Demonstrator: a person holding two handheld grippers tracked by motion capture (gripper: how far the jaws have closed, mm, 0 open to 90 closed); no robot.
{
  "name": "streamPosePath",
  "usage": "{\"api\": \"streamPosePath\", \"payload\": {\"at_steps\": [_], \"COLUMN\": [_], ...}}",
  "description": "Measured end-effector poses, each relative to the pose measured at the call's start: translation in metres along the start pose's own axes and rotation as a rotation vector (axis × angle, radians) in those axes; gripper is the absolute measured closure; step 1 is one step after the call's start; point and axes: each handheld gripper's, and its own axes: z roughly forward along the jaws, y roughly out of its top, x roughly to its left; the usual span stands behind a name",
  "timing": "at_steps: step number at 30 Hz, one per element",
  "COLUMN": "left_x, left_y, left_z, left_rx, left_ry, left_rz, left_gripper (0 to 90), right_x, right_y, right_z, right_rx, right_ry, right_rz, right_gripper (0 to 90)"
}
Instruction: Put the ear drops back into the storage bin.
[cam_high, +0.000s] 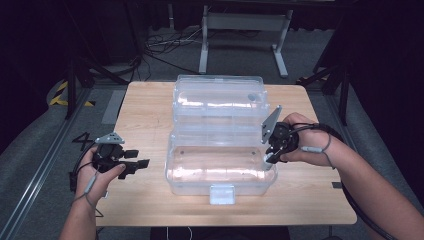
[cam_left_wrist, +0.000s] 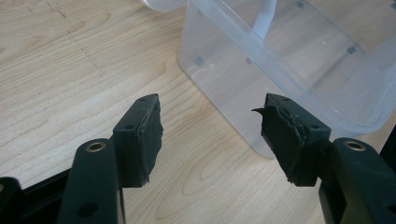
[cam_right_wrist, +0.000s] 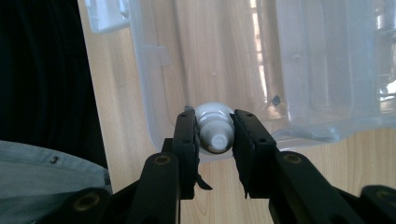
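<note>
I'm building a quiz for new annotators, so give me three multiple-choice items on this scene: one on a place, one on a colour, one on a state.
1. Where is the right gripper?
A. at the right end of the clear box
B. over the floor
C. beside the left gripper

2. What colour is the small bottle in the right gripper?
A. red
B. white
C. green

3. What state is the box lid in?
A. latched shut
B. lying loose on the floor
C. open, swung back

Answers:
1. A, the high view shows it at the box's right end.
2. B, the right gripper view shows a white bottle clamped between the pads.
3. C, the lid lies back behind the box and the inside is exposed.
</note>
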Motion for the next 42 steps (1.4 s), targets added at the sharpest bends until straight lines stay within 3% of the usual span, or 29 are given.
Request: {"api": "streamPosePath", "payload": {"at_steps": [25,42], "left_x": [0.001,0.001], "left_y": [0.002,0.002], "left_z": [0.004,0.005], "left_rx": [0.005,0.008], "left_ry": [-0.010,-0.006], "left_rz": [-0.001,-0.006], "left_gripper": [38.4,38.4], "right_x": [-0.001,0.000], "right_y": [-0.003,-0.004], "right_z": [0.039,0.059], "right_rx": [0.043,0.057], "right_ry": [0.070,0.087], "right_rz": [-0.003,0.002], "right_gripper": [71.5,71.5]}}
